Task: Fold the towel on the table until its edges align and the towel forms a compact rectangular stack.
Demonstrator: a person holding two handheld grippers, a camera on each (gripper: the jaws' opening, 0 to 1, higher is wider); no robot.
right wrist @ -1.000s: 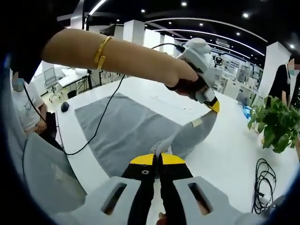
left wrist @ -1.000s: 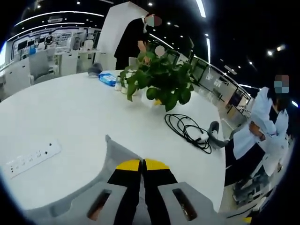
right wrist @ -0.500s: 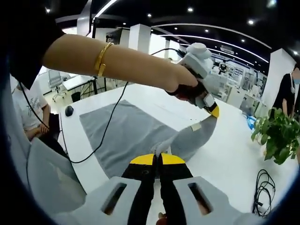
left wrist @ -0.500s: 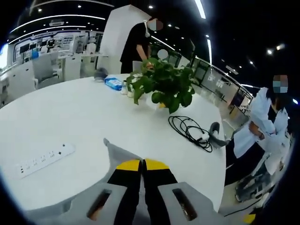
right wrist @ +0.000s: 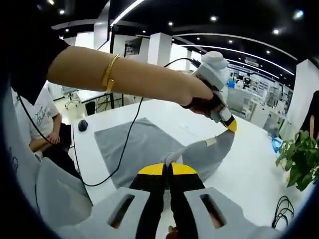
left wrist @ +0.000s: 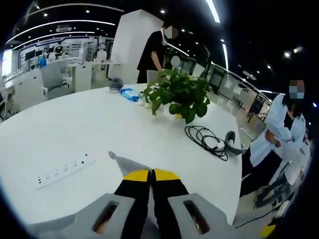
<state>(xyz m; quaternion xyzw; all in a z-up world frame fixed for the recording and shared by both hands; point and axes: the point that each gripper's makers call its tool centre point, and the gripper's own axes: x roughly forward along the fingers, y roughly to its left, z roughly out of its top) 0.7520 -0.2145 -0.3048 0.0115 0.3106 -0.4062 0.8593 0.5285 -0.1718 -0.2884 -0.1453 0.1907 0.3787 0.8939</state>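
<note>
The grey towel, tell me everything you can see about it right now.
The towel is plain grey cloth with a small pale tag near one lifted corner. Most of it lies flat on the white table, while the near edge is raised. The right hand-held gripper is shut on one corner, and the left hand-held gripper pinches the other, so the cloth arcs between them. A black cable hangs in front of it. In the left gripper view a grey corner pokes out beside the jaws.

dark ceiling (left wrist: 249,30), strip lights (left wrist: 214,10), white pillar (right wrist: 160,47)
</note>
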